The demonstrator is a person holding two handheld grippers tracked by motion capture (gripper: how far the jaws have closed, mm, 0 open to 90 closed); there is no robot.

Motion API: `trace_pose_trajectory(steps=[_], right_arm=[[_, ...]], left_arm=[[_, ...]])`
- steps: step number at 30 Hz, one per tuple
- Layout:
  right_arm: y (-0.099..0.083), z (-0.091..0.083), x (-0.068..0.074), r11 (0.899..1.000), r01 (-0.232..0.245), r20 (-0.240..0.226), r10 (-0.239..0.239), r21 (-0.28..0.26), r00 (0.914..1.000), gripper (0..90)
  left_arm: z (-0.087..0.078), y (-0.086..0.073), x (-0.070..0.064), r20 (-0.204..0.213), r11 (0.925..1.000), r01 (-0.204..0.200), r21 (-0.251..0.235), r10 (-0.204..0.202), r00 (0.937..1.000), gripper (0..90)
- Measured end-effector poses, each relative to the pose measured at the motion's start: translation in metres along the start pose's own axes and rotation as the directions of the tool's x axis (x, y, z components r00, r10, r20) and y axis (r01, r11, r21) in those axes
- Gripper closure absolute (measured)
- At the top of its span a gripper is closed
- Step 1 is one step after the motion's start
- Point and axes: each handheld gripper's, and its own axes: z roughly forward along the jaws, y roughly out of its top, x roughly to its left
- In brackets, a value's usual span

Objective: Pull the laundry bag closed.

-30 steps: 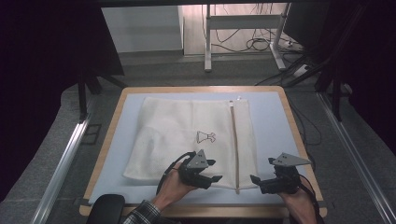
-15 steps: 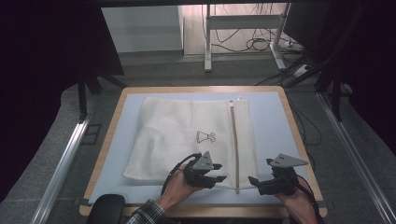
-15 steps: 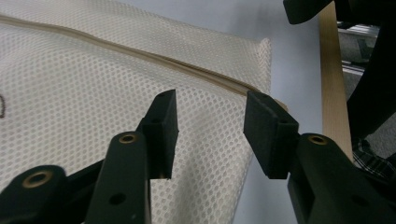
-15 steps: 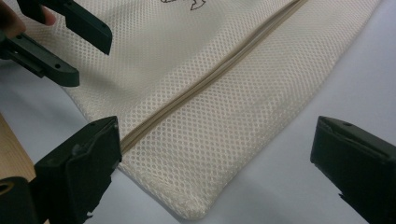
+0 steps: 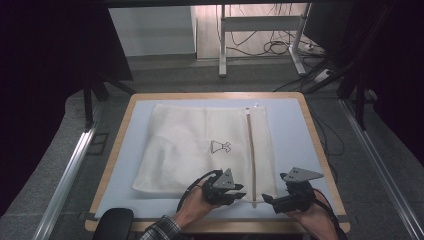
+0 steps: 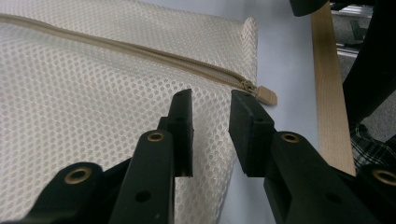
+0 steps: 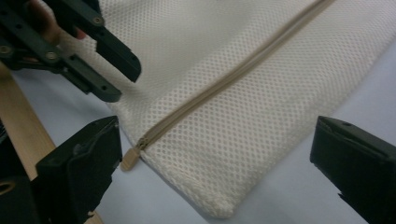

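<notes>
So we've got both tools down at the near edge of the bench point(image 5: 120, 150), around 6 o'clock. Our left tool point(image 5: 239, 191) sits over the near hem of the mesh bag point(image 5: 195, 145), just left of the zipper point(image 5: 250, 150). Its jaws are parted a little with nothing between them. In the left gripper view that tool point(image 6: 211, 119) hovers above the mesh, with the tan zipper pull point(image 6: 267, 95) just past its tips, poking off the bag's corner onto the blue mat point(image 6: 289, 60).

Our right tool point(image 5: 266, 199) is at about 5 o'clock, just off the bag's near right corner, pointing left toward the zipper end. It's spread wide and grasping nothing. In the right gripper view its jaws stand at both sides, with the bag corner and the zipper pull point(image 7: 130, 157) between them, nearer the left jaw. The left tool point(image 7: 123, 79) shows up there too, at roughly 10 o'clock, over the mesh.

Farther out, the bag lies flat across the middle of the mat, with the zipper running from the near hem straight to 12 o'clock. There's a small dark printed mark point(image 5: 220, 146) on the mesh, left of the zipper, around the middle.
</notes>
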Motion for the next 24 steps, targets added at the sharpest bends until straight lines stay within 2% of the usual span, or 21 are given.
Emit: trace_pose_trajectory(steps=[6, 8, 14, 17, 20, 24], right_arm=[[0.004, 0.002, 0.011, 0.997, 0.077, -0.015, -0.076, 0.004, 0.997, 19.0], [0.003, 0.004, 0.015, 0.995, 0.096, -0.031, -0.095, 0.021, 0.995, 26.7], [0.003, 0.009, 0.023, 0.989, 0.137, -0.084, -0.133, 0.049, 0.9876, 44.3], [0.003, 0.012, 0.027, 0.985, 0.161, -0.117, -0.153, 0.063, 0.9813, 53.2], [0.002, 0.015, 0.033, 0.975, 0.204, -0.145, -0.191, 0.086, 0.971, 61.0], [0.001, 0.021, 0.037, 0.964, 0.242, -0.168, -0.222, 0.11, 0.9605, 64.7]], left_arm=[[0.007, -0.003, 0.0, -0.01, 0.9984, -0.021, 0.053, 0.021, 0.9997, 74.0], [0.009, -0.005, 0.0, -0.005, 0.9991, -0.001, 0.042, 0.001, 1.0, 75.8], [0.01, -0.006, 0.002, -0.012, 0.9983, 0.014, 0.057, -0.013, 0.9998, 80.1], [0.01, -0.005, 0.003, -0.008, 0.9979, 0.015, 0.062, -0.015, 0.9999, 80.9], [0.01, -0.005, 0.004, -0.002, 0.9978, 0.024, 0.062, -0.024, 0.9997, 81.4], [0.01, -0.005, 0.005, -0.006, 0.9975, 0.038, 0.06, -0.038, 0.9993, 84.5]])
